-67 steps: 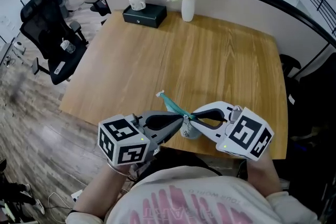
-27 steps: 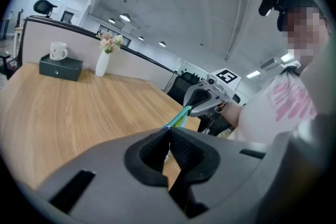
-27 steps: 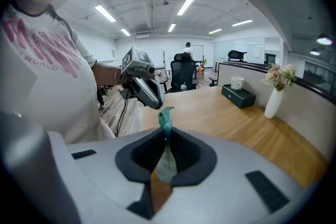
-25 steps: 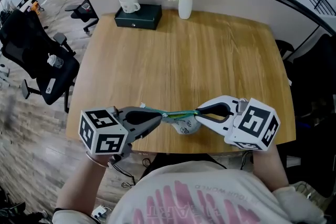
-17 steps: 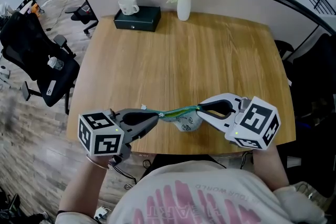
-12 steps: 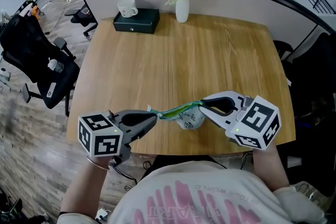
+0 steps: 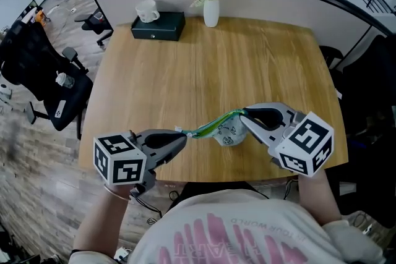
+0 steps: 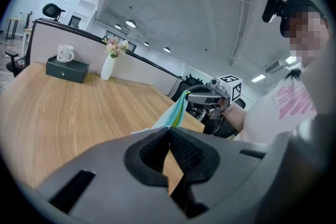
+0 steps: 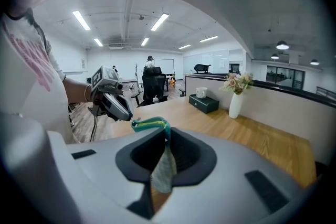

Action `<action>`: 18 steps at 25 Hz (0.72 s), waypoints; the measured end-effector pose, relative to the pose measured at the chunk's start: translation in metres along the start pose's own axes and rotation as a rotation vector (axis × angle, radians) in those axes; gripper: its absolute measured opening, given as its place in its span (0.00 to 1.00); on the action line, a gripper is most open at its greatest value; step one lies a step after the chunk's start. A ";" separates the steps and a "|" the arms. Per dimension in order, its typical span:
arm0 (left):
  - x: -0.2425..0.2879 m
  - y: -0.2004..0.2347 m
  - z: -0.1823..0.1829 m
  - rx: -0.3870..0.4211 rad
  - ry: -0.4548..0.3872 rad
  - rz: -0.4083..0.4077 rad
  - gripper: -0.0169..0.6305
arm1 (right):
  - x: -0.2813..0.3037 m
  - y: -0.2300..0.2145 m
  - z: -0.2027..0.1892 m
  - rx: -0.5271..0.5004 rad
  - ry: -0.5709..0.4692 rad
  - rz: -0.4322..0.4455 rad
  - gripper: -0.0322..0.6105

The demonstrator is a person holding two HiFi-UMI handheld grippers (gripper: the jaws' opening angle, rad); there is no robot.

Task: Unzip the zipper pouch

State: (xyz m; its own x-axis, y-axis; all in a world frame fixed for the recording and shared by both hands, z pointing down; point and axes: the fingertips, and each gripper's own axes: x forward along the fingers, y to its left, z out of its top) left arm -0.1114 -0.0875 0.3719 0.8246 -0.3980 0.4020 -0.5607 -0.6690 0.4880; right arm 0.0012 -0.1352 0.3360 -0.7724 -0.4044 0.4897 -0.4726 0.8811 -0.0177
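The table [image 7: 247, 65] is showing off a smooth, light wood grain with rounded corners. At its far edge a slim white vase [image 7: 211, 12] is holding pink flowers, next to a boxy black case [image 7: 158, 26] with a white mug [image 7: 146, 9] sitting on top.

The zipper pouch [image 7: 228, 131] is hanging in the air over the near edge of the table, stretched between the two claws. Its top is looking like a thin teal and green zipper band pulled into a slanted line, higher on the right. The soft, pale printed fabric body is sagging in a rounded lump under the right end.

The left gripper [image 7: 181, 135] is clenching the band's left tip with its ribbed black pads squeezed together. The right gripper [image 7: 244, 114] is pinching the other end, with a fold of cloth wedged between its pads.
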 end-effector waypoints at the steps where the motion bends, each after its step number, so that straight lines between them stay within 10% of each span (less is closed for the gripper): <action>1: 0.001 -0.001 0.000 0.002 0.002 -0.004 0.04 | -0.001 -0.001 0.001 0.003 -0.005 -0.006 0.10; 18: 0.000 -0.006 0.000 -0.009 -0.022 -0.015 0.04 | -0.011 0.003 0.005 0.004 -0.046 -0.023 0.10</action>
State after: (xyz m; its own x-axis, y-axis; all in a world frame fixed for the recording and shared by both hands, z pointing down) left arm -0.1084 -0.0834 0.3691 0.8345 -0.4014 0.3774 -0.5485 -0.6695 0.5008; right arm 0.0064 -0.1297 0.3260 -0.7802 -0.4352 0.4493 -0.4916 0.8708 -0.0102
